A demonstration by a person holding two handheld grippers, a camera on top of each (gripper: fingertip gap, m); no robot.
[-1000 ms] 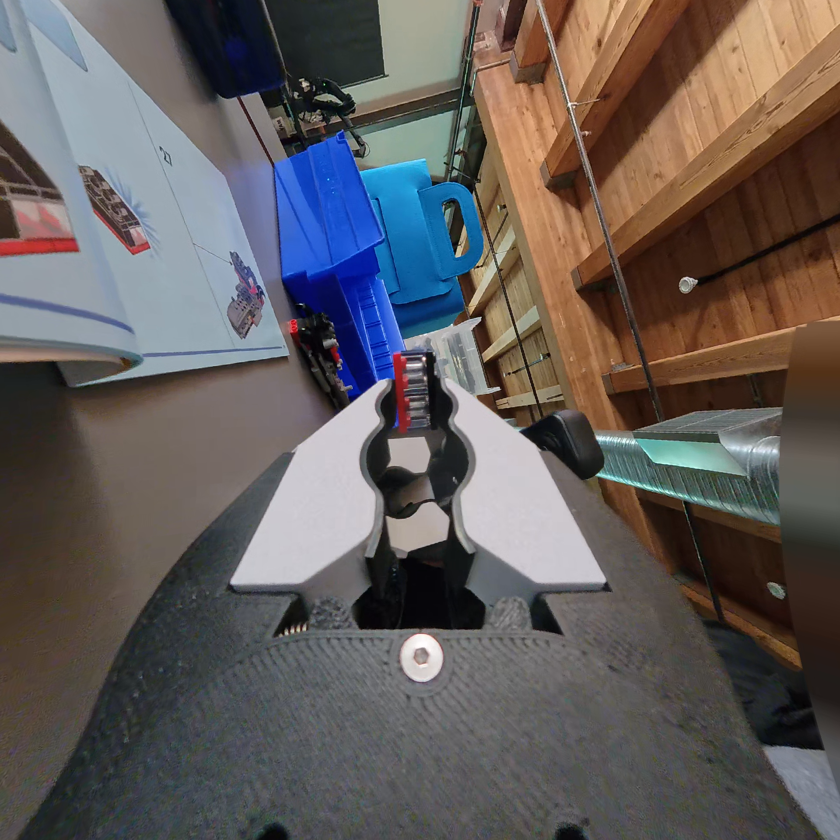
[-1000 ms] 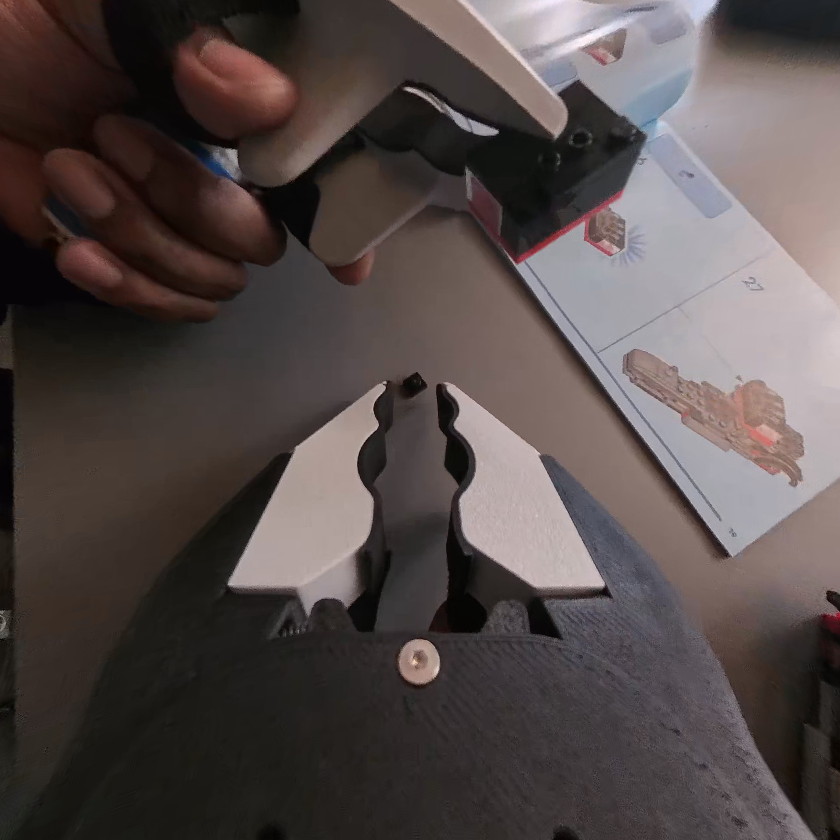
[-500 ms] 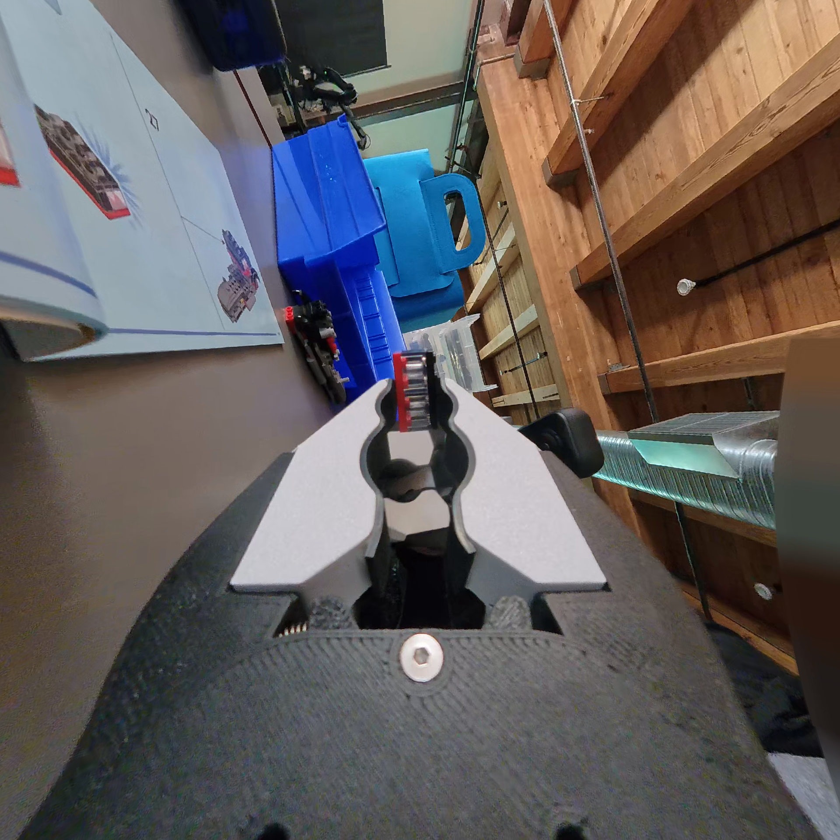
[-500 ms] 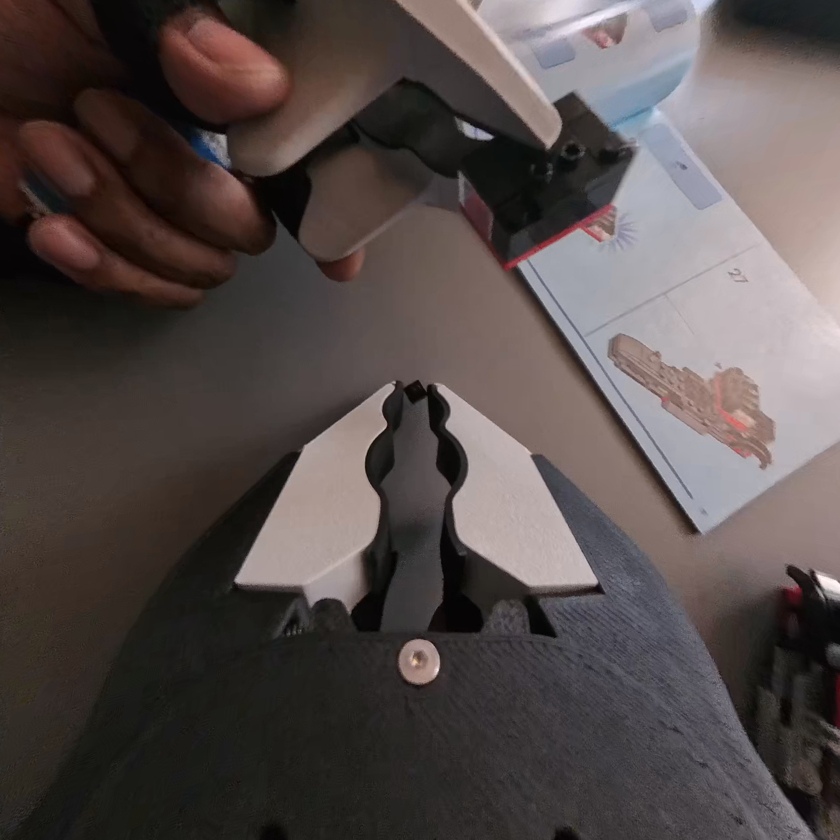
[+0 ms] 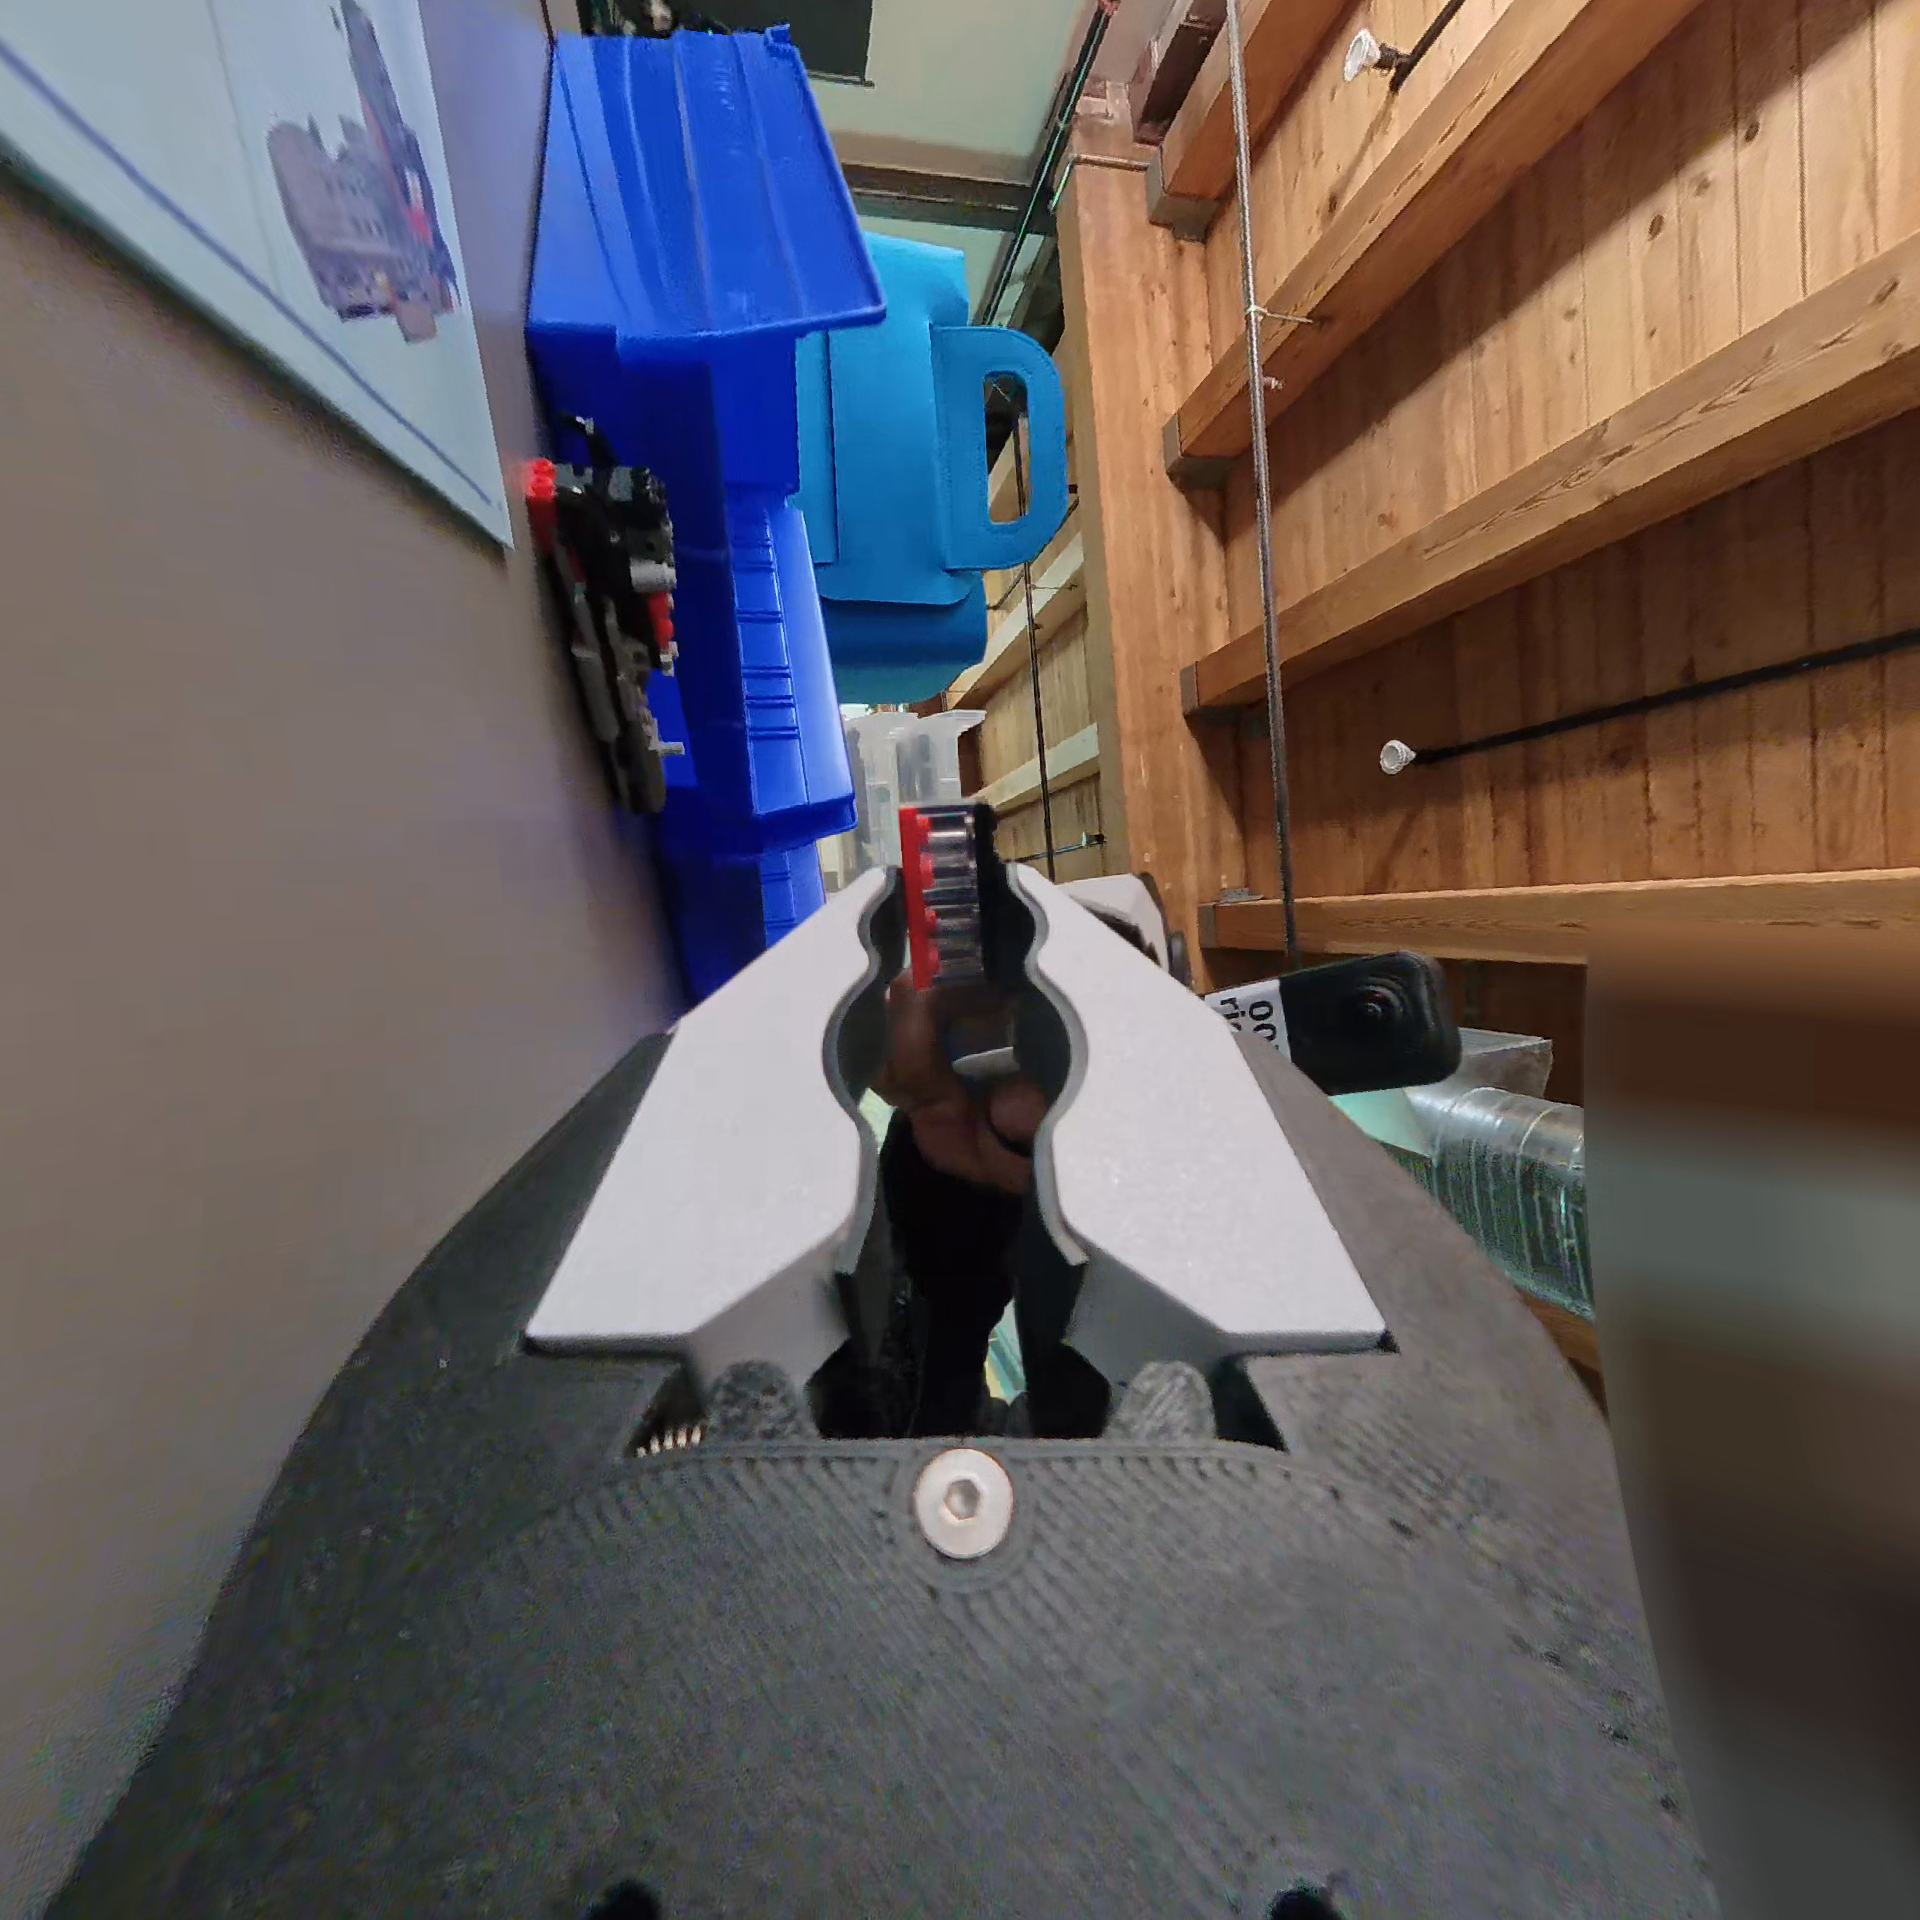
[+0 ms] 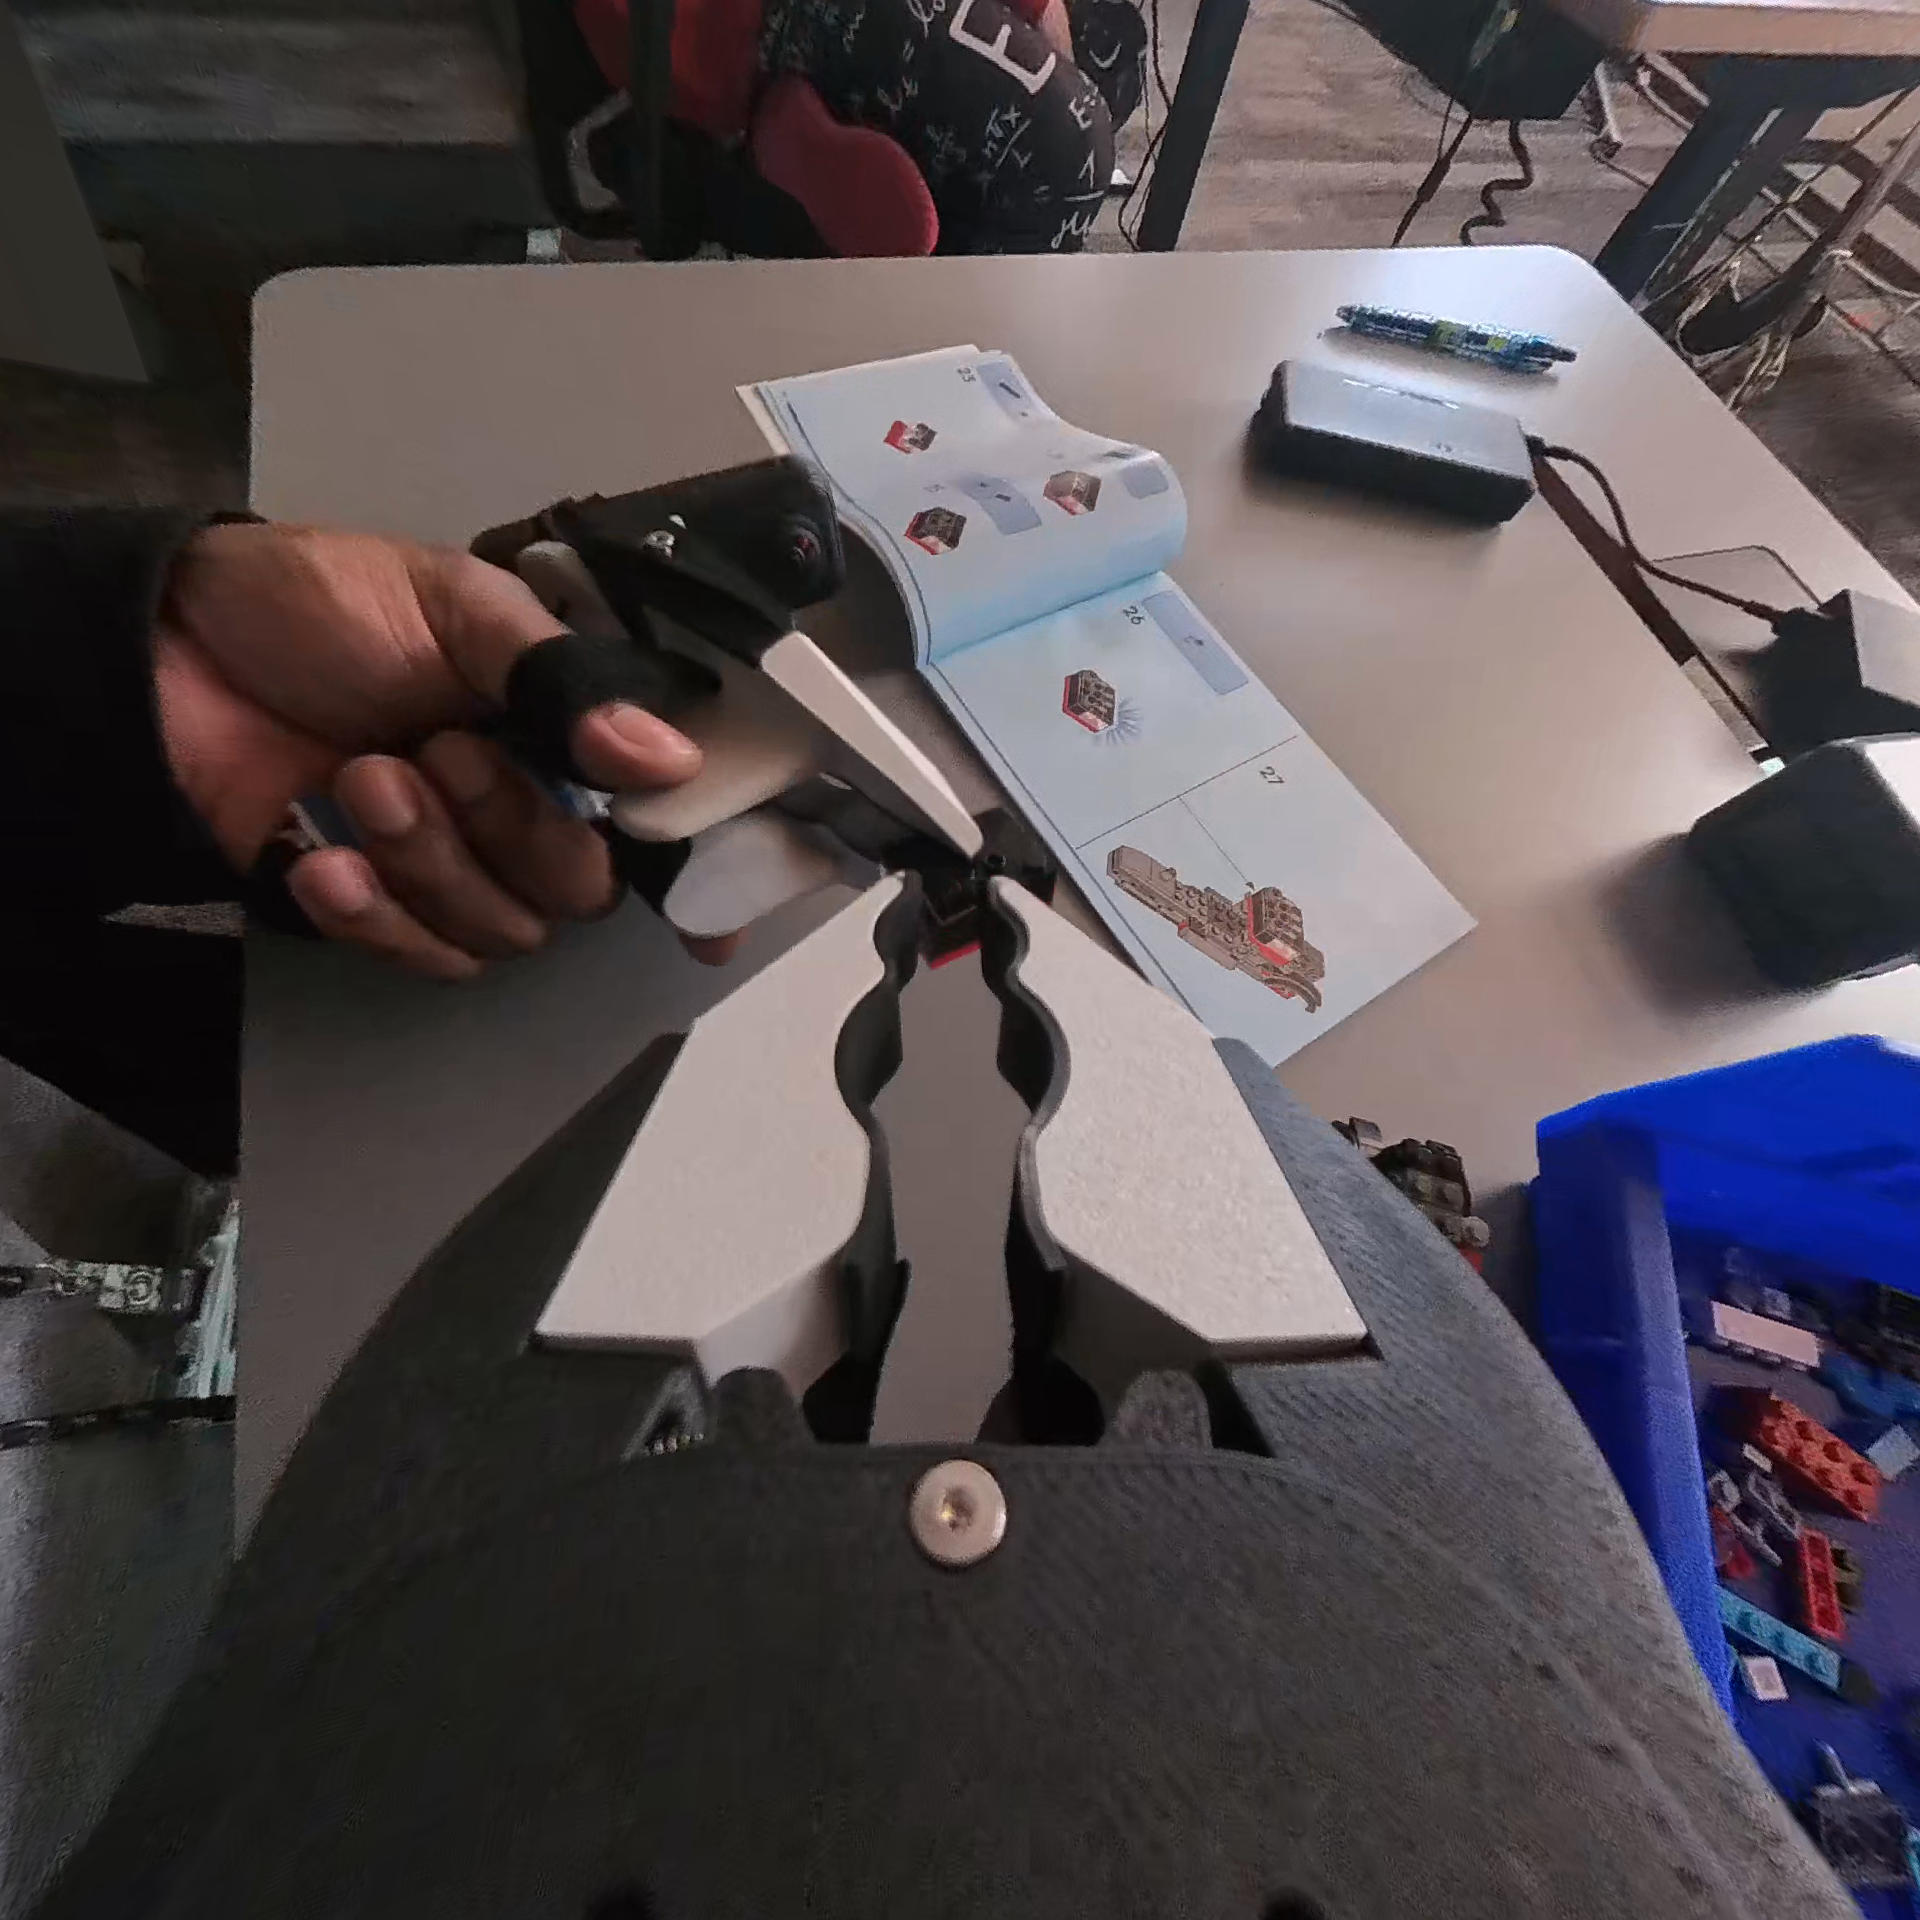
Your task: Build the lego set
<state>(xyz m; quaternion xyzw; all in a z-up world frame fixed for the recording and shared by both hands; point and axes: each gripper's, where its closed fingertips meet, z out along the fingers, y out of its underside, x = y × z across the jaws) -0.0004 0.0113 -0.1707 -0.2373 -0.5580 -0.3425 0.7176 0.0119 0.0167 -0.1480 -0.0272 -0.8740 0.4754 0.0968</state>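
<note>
My left gripper (image 5: 940, 883) is shut on a small black block with a red base (image 5: 940, 904). In the right wrist view a hand holds this left gripper (image 6: 971, 847) above the grey table (image 6: 520, 364), with the block (image 6: 1023, 860) at its tips. My right gripper (image 6: 951, 899) is nearly shut, its tips right at the block. A tiny black piece (image 6: 948, 902) sits between them and is hard to tell apart from the block behind it. The open instruction booklet (image 6: 1143, 675) lies just beyond; it also shows in the left wrist view (image 5: 312, 260).
A partly built lego model (image 6: 1423, 1174) lies by a blue bin (image 6: 1714, 1195) of loose bricks at the right; both show in the left wrist view (image 5: 613, 623) (image 5: 707, 312). A black box (image 6: 1392, 436), a cable and another black object (image 6: 1818, 862) lie at the far right. My left and right fingertips are right by each other.
My right gripper shut on the tiny black piece on the table, lifted it and brought it up to the block. My left gripper came nearer with the block still held.
</note>
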